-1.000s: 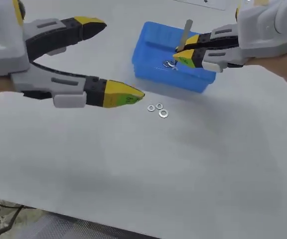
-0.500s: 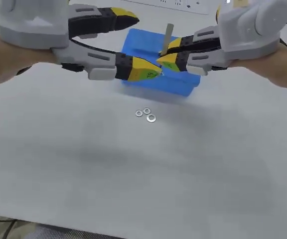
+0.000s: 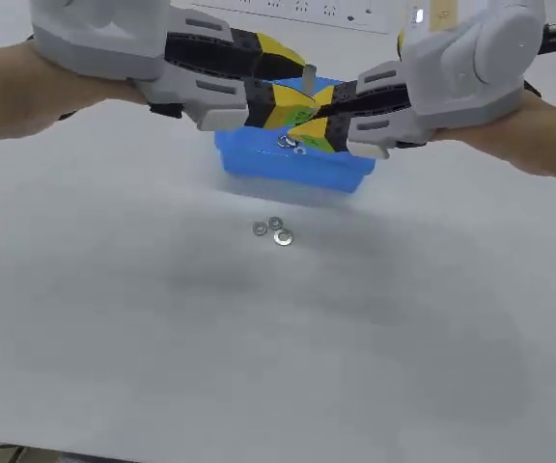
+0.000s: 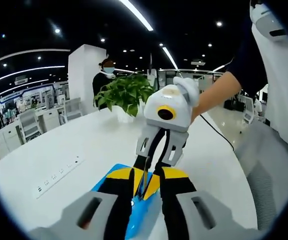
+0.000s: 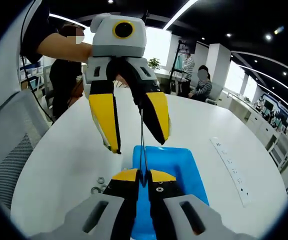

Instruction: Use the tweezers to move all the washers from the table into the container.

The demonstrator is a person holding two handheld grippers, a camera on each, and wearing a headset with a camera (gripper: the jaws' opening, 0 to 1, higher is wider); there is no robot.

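- White desk [image 3: 403, 367] carries the work, with an open office beyond it.
- Blue container [image 3: 259, 166] sits at the far side, beneath both tools.
- Left tool [image 5: 139, 146], well off to the left a second ago, has swung in over the container. Its jaws gape wide on either side of the tweezers [image 5: 143, 161].
- Right tool [image 5: 143, 176] stays clamped on the tweezers.
- Three washers [image 3: 274, 231] lie together on the desk near the container. This looks like a tweezer regrip rather than a pick, so they wait.
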